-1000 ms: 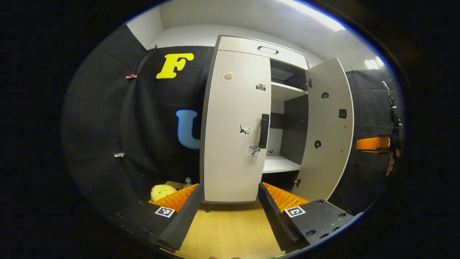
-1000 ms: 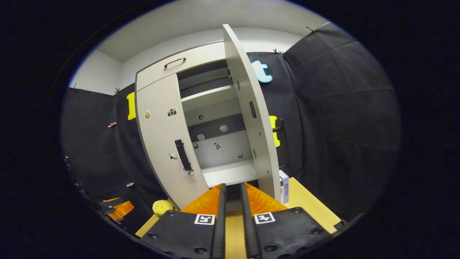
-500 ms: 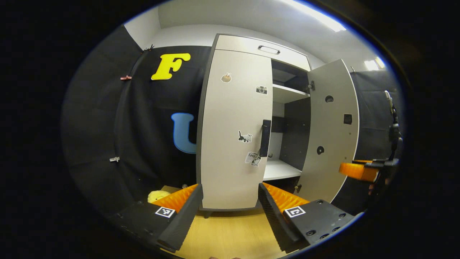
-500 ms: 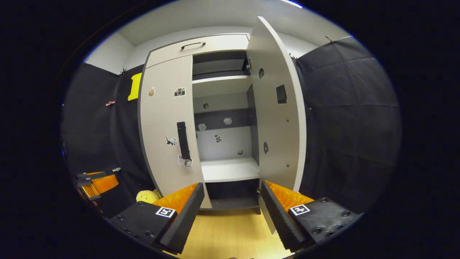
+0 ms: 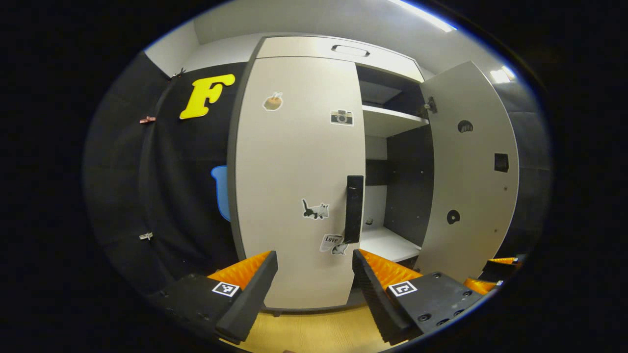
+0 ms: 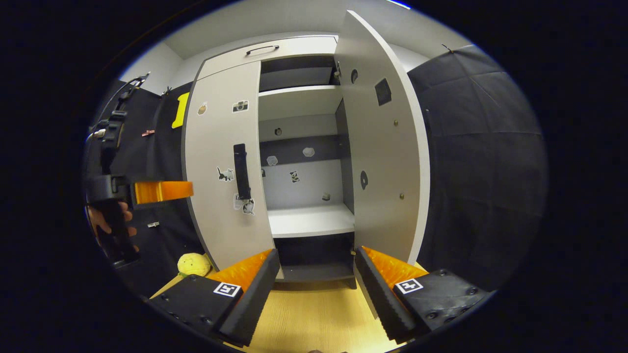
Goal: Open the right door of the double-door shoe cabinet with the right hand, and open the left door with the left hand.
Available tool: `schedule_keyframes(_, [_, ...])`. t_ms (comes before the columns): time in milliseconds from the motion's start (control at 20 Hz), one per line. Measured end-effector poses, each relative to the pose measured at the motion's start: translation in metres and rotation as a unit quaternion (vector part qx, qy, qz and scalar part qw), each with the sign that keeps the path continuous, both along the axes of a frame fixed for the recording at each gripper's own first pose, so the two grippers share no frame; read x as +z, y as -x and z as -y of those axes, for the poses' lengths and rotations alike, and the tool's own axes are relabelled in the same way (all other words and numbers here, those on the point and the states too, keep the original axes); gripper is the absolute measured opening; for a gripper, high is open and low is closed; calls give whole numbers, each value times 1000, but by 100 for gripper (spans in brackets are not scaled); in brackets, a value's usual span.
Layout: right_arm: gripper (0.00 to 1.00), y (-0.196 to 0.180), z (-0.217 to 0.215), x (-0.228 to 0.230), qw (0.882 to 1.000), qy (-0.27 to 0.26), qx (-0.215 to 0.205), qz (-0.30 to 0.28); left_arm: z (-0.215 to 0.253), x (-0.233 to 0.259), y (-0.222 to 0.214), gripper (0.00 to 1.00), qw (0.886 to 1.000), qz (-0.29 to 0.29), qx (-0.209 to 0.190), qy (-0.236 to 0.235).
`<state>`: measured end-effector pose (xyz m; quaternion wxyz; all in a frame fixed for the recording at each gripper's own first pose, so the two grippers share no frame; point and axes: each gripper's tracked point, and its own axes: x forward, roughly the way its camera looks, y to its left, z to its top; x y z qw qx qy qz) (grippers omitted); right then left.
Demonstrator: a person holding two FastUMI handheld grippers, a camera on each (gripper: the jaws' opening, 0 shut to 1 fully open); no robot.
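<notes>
Closer now than a second ago, the left hand-held gripper faces the shut left door, jaws wide apart just below its black handle. The right hand-held gripper is also open and empty before the open right door. Its view adds a yellow plush on the table. We read "Love" on one sticker.

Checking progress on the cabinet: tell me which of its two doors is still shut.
The left door, with the stickers and black handle, sits flush; the right door stands swung wide, baring the shelves.
</notes>
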<state>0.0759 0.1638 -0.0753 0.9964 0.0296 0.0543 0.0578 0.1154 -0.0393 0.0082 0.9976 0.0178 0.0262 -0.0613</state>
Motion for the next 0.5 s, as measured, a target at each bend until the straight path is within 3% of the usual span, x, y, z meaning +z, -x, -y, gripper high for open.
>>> schedule_keyframes(400, [98, -12, -9, -25, 996, -18, 81, -31, 59, 14, -76, 94, 1000, -5, -9, 6])
schedule_keyframes(500, [98, -19, -6, -26, 996, -15, 88, -29, 62, 9, -91, 90, 1000, -15, 10, -3])
